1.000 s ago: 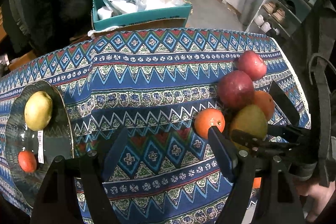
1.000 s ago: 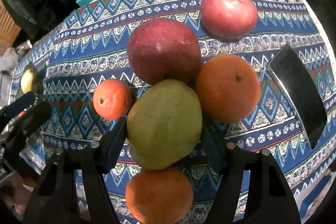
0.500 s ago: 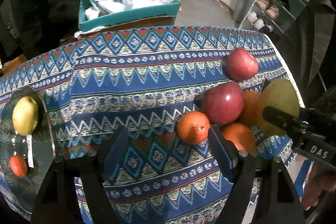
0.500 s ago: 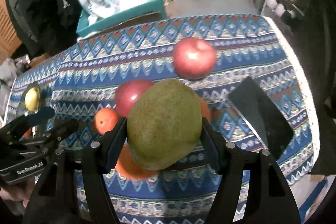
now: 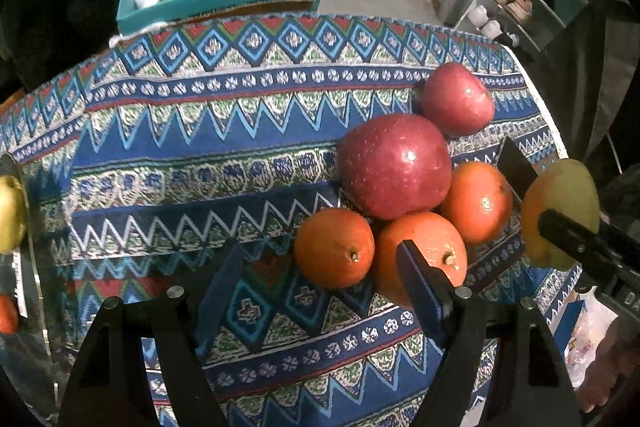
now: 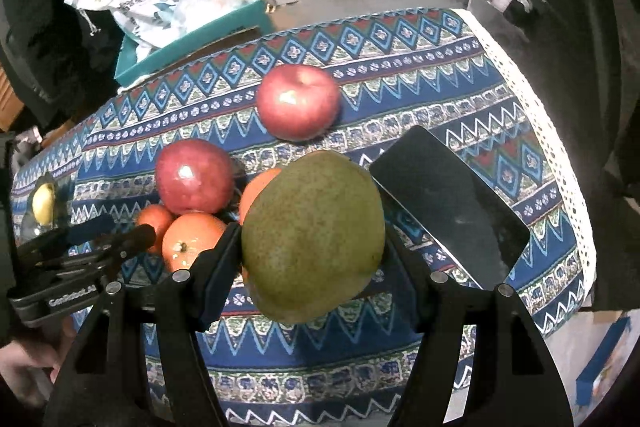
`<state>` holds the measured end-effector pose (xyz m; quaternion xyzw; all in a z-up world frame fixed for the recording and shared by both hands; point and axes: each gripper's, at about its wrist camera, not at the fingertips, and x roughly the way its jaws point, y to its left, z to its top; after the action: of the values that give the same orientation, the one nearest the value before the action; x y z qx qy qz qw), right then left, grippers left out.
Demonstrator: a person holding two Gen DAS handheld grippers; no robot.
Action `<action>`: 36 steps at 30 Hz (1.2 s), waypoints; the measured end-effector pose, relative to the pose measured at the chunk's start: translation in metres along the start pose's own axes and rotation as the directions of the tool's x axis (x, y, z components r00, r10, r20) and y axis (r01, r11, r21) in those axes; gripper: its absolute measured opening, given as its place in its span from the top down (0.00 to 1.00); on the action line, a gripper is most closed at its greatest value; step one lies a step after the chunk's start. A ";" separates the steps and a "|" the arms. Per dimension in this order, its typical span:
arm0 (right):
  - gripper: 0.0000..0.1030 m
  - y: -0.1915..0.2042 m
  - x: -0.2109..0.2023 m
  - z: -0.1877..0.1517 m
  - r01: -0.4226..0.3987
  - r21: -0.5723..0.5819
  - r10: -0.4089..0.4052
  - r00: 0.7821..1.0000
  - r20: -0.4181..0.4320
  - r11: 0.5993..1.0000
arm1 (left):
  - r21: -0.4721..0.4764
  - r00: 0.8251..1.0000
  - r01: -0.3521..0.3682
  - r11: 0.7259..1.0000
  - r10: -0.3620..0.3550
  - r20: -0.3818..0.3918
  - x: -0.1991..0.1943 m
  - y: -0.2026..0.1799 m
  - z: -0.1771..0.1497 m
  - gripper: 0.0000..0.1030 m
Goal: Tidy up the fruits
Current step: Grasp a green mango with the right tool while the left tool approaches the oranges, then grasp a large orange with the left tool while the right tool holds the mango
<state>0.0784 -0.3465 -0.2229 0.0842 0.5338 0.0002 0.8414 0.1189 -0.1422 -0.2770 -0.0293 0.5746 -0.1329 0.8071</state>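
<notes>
Currently: mango, green-yellow, pinched between the right gripper fingers and held clear above the counter. Landmark: big apple, on the patterned cloth. Just behind it, a smaller apple. Three oranges touching its near side in a cluster. Dark phone to its right, flat. Left gripper: fingers spread, empty, nearest oranges just ahead. Plate far left of it, carrying a yellow fruit.
</notes>
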 end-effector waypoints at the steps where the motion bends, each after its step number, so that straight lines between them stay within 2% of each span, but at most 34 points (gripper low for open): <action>1: 0.34 -0.001 0.000 0.000 0.000 0.002 0.000 1.000 0.000 1.000 | -0.014 1.000 0.009 1.000 -0.009 0.009 0.001 0.002 0.000 0.23; 4: 0.34 -0.004 0.001 -0.001 -0.002 0.007 0.002 1.000 -0.001 1.000 | -0.045 1.000 0.029 0.999 -0.029 0.007 0.005 0.006 0.001 0.23; 7: 0.34 -0.007 0.003 -0.001 -0.003 0.016 0.003 1.000 -0.006 1.000 | -0.075 0.999 0.045 0.996 -0.047 -0.020 0.012 0.014 0.000 0.31; 9: 0.34 -0.009 0.004 -0.002 -0.002 0.020 0.002 1.000 -0.009 1.000 | -0.102 0.996 0.084 0.991 -0.087 -0.022 0.014 0.019 -0.002 0.34; 11: 0.34 -0.009 0.005 -0.002 -0.002 0.020 0.002 1.000 -0.011 1.000 | -0.123 0.992 0.119 0.985 -0.124 -0.026 0.014 0.022 -0.003 0.45; 13: 0.34 -0.009 0.005 -0.002 -0.004 0.019 0.004 1.000 -0.014 1.000 | -0.102 0.990 0.138 0.985 -0.142 -0.025 0.012 0.018 -0.002 0.55; 17: 0.34 -0.006 0.005 -0.001 -0.004 0.007 0.004 1.000 -0.011 1.000 | -0.029 0.997 0.075 0.997 -0.075 -0.014 0.009 0.004 -0.003 0.56; 19: 0.34 -0.005 0.004 -0.001 -0.003 0.003 0.003 1.000 -0.005 1.000 | -0.021 0.998 0.058 0.998 -0.058 -0.012 0.007 0.002 -0.004 0.57; 27: 0.34 -0.001 -0.007 0.003 0.007 -0.017 -0.006 0.999 0.032 1.000 | -0.015 0.997 0.027 1.000 -0.026 0.070 -0.025 0.008 0.003 0.57; 36: 0.34 0.014 -0.029 0.009 0.024 -0.065 -0.017 0.995 0.101 0.998 | -0.004 0.985 0.022 1.000 -0.021 0.170 -0.074 0.010 0.006 0.57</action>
<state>0.0750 -0.3363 -0.1913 0.0509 0.4914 0.0048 0.8695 0.1036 -0.1149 -0.2087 -0.0493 0.5037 -0.1369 0.8515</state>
